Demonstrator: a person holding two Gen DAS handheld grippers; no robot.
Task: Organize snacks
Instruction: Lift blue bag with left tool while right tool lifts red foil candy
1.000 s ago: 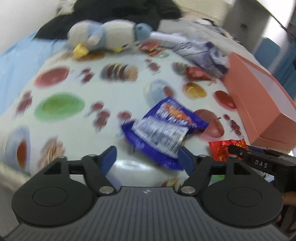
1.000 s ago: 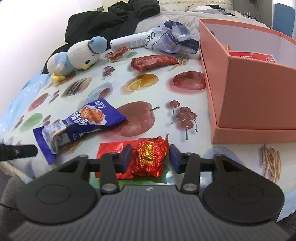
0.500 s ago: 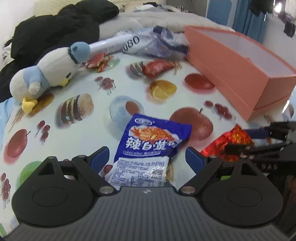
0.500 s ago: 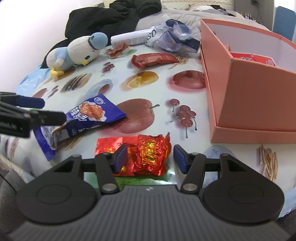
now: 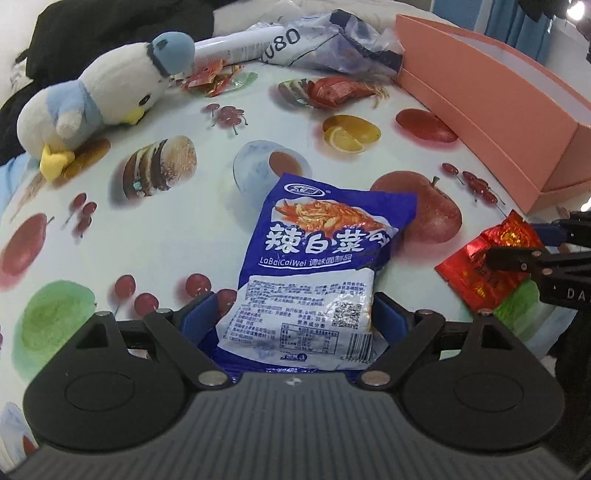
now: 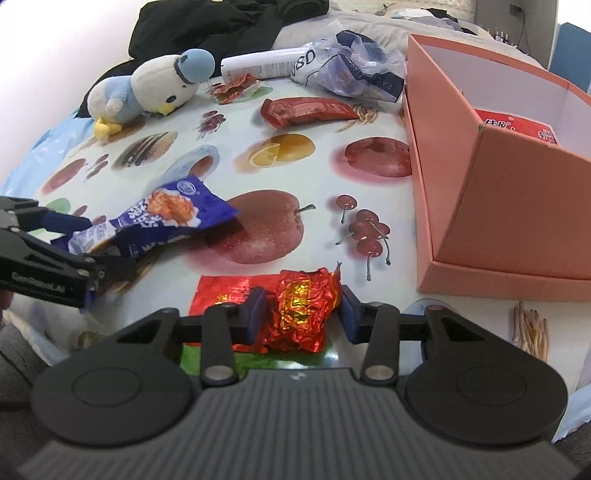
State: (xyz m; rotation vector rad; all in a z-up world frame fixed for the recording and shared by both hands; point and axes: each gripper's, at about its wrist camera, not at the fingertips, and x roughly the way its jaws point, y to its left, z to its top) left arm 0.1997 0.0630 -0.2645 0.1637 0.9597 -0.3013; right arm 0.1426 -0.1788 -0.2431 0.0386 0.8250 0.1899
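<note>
A blue snack packet lies on the fruit-print tablecloth, its white lower end between the jaws of my left gripper, which stands open around it; it also shows in the right wrist view. A crumpled red foil packet lies between the jaws of my right gripper, which is open around it with small gaps; it also shows in the left wrist view. A pink open box stands to the right with a red packet inside.
A penguin plush lies at the back left. A long red snack bar, small red wrappers, a white tube and a plastic bag lie at the back. Black clothes are piled behind.
My left gripper has swung round and moved in until the blue packet's end lies between its jaws. My right gripper opened slightly around the red foil packet and stays there.
</note>
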